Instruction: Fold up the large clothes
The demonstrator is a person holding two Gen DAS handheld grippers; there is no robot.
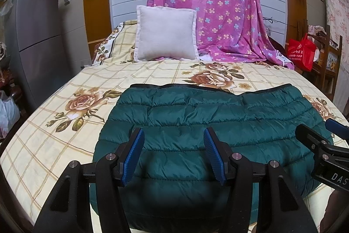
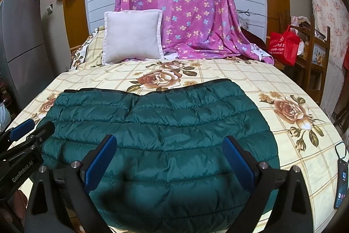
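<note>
Left view: my left gripper [image 1: 174,154] hangs open above the folded green puffer jacket [image 1: 209,123] on the floral bedsheet [image 1: 54,139], gripping nothing. Right view: my right gripper [image 2: 169,164] is spread wide over the same jacket, empty too, a phone [image 2: 341,183] lying just beside.

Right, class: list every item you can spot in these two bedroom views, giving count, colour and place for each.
Quilted jacket: one, dark green, lying folded on the near part of the bed.
Bedsheet: one, cream with rose print, covering the bed.
Cushion: one, white, upright at the bed's head.
Draped cloth: one, pink with flowers, behind the cushion.
Fridge: one, grey, left of the bed.
Bag: one, red, right of the bed.
Phone: one, dark, on the bed's right edge.
Left gripper: black with blue pads, open above the jacket.
Right gripper: same, open above the jacket.
</note>
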